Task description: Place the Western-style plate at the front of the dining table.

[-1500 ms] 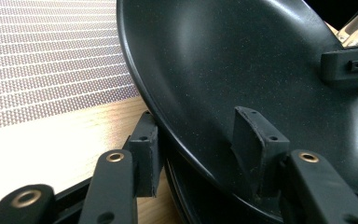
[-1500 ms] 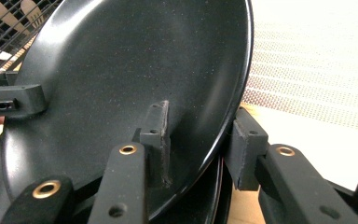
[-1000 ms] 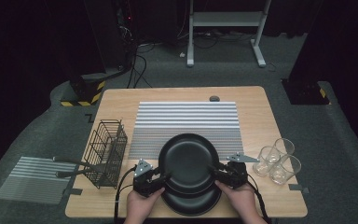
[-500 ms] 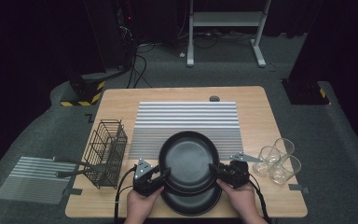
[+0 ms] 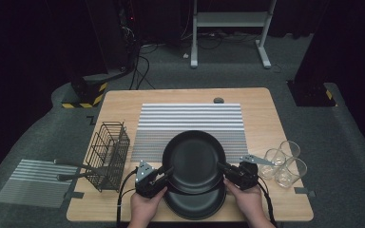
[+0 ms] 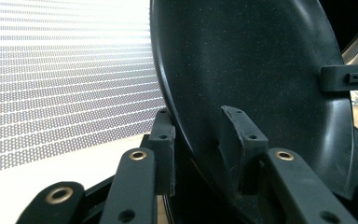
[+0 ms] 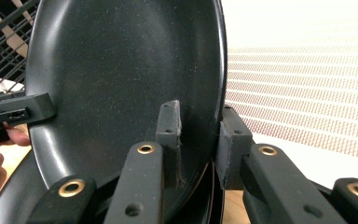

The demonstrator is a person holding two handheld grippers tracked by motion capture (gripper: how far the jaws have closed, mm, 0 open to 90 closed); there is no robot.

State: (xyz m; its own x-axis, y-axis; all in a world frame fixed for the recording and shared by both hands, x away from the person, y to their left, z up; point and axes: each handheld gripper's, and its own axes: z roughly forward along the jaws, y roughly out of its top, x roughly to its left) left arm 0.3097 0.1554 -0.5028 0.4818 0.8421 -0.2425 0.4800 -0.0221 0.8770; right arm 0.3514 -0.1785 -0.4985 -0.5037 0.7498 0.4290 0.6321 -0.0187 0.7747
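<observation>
Both my grippers pinch the top pan's rim.
Left gripper [image 5: 158, 179] and right gripper [image 5: 232, 171] clamp the round, speckled matte-black pan [image 5: 193, 161] over a second pan [image 5: 195, 204] at the bench's [image 5: 123, 103] near edge.

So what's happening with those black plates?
A person holds a gripper in each hand. The left gripper and the right gripper each clamp opposite rims of the top plate, which sits above a second plate at the table's near edge. A wire basket and glasses stand to the sides.
</observation>
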